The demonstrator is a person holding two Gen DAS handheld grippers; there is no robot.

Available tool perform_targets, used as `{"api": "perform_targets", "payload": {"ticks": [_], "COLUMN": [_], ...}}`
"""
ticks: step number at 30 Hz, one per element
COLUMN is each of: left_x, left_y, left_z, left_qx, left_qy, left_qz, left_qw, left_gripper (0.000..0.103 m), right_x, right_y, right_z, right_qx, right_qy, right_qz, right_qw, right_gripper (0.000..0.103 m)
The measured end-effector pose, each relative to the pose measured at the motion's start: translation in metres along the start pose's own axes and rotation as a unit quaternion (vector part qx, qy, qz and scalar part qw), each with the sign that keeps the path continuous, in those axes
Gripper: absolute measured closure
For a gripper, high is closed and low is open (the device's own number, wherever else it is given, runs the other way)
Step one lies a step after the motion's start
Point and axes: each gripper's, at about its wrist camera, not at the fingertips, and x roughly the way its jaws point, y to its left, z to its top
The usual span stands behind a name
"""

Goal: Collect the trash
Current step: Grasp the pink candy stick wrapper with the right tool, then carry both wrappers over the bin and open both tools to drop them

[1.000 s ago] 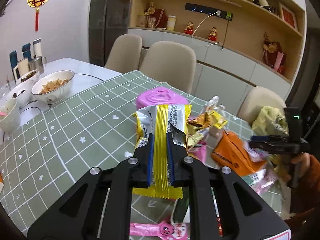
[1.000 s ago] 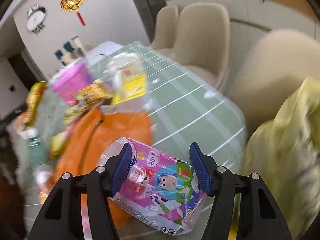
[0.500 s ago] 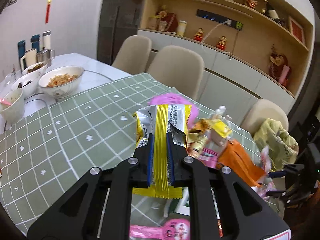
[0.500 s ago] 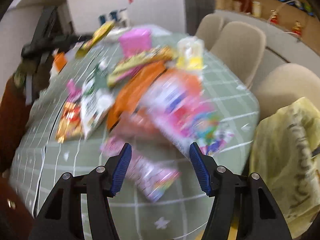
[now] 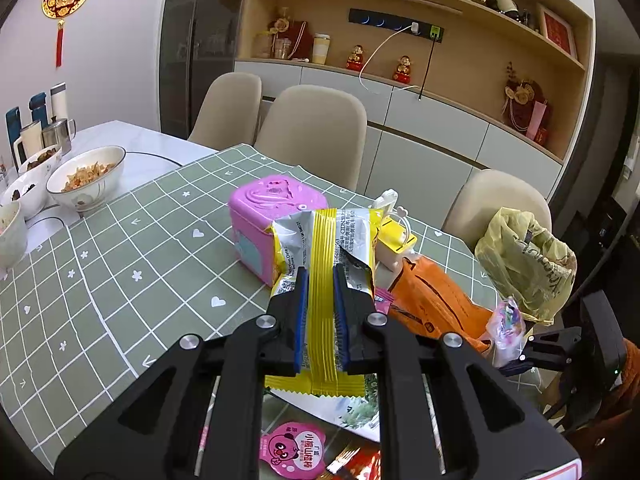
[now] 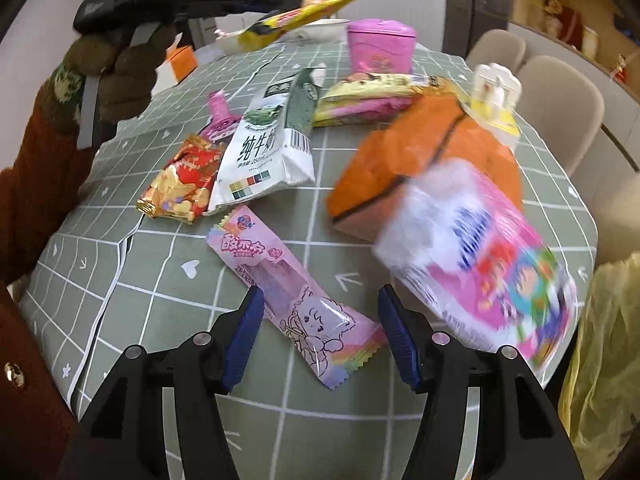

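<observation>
At the bottom of the right wrist view, the right hand-held gripper (image 6: 322,336) is wide open and holds nothing, and the long pink wrapper (image 6: 298,300) lies flat on the green checked surface (image 6: 120,292) between its two blue pads. A good way to pick it up, I think, is to go straight down over the wrapper's middle and squeeze gently so it does not slide away. To the right, a blurry pink packet (image 6: 484,264) is by the orange bag (image 6: 420,152). Farther back lie the white milk pouch (image 6: 268,148) and the red snack bag (image 6: 184,176). At the top left, the left hand-held gripper (image 6: 288,0) is clenched on a yellow wrapper (image 6: 308,12). The yellow trash bag (image 5: 524,264) waits at the right edge.
</observation>
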Motion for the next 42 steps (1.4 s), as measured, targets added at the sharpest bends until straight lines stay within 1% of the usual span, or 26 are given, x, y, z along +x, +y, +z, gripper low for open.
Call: {"api": "perform_targets", "payload": {"ticks": [5,7,9,11,14,16,19,22,25,28,29,30,31,33,35,38,40,42], "left_x": [0.001,0.003,0.006,0.008,0.009,0.009,0.011,0.015,0.015,0.011,0.009,0.008,0.007,0.005,0.004,0.0,-0.003,-0.006], "left_y": [-0.006,-0.009,-0.013,-0.018,-0.02,-0.021,-0.017,-0.016,-0.016,-0.016,-0.016,-0.016,-0.016,-0.016,-0.017,-0.024,-0.038,-0.056], "left_z": [-0.002,-0.004,-0.006,-0.008,-0.01,-0.01,-0.01,-0.012,-0.012,-0.01,-0.01,-0.009,-0.009,-0.008,-0.008,-0.008,-0.005,0.002], "left_qx": [0.004,0.007,0.011,0.017,0.02,0.019,0.013,0.011,0.013,0.014,0.015,0.015,0.015,0.014,0.009,-0.002,-0.001,0.003], "left_qy": [0.003,0.007,0.012,0.017,0.018,0.017,0.018,0.023,0.024,0.018,0.016,0.014,0.012,0.009,0.008,0.007,0.0,-0.009], "left_qz": [-0.009,-0.014,-0.019,-0.022,-0.022,-0.02,-0.017,-0.017,-0.018,-0.017,-0.016,-0.015,-0.015,-0.016,-0.02,-0.023,-0.029,-0.039], "left_qw": [0.9999,0.9998,0.9997,0.9995,0.9994,0.9995,0.9996,0.9995,0.9995,0.9996,0.9996,0.9997,0.9997,0.9997,0.9997,0.9997,0.9996,0.9992], "left_gripper": [0.091,0.091,0.091,0.091,0.091,0.091,0.091,0.091,0.091,0.091,0.091,0.091,0.091,0.091,0.091,0.091,0.091,0.091], "right_x": [-0.014,-0.01,0.0,0.008,0.011,0.007,-0.011,-0.021,-0.012,0.008,0.015,0.021,0.022,0.016,0.006,-0.022,-0.039,-0.063], "right_y": [0.006,0.011,0.018,0.023,0.025,0.024,0.024,0.026,0.031,0.037,0.038,0.039,0.039,0.035,0.03,0.016,0.006,-0.004], "right_z": [0.012,0.014,0.015,0.016,0.021,0.022,0.015,0.014,0.021,0.027,0.028,0.026,0.026,0.025,0.022,0.013,0.008,0.003], "right_qx": [-0.021,-0.034,-0.046,-0.053,-0.058,-0.066,-0.067,-0.065,-0.07,-0.078,-0.08,-0.082,-0.081,-0.07,-0.063,-0.032,-0.018,-0.002], "right_qy": [-0.025,-0.019,-0.004,0.002,0.01,0.012,-0.003,-0.016,-0.008,0.011,0.016,0.025,0.024,0.014,0.001,-0.032,-0.054,-0.082], "right_qz": [0.026,0.026,0.016,0.011,0.013,0.022,0.042,0.046,0.039,0.037,0.032,0.028,0.028,0.036,0.03,0.027,0.021,-0.001], "right_qw": [0.999,0.999,0.999,0.999,0.998,0.998,0.997,0.997,0.997,0.996,0.996,0.996,0.996,0.997,0.998,0.999,0.998,0.997], "right_gripper": [0.047,0.047,0.047,0.047,0.047,0.047,0.047,0.047,0.047,0.047,0.048,0.064,0.073,0.082,0.084,0.085,0.086,0.086]}}
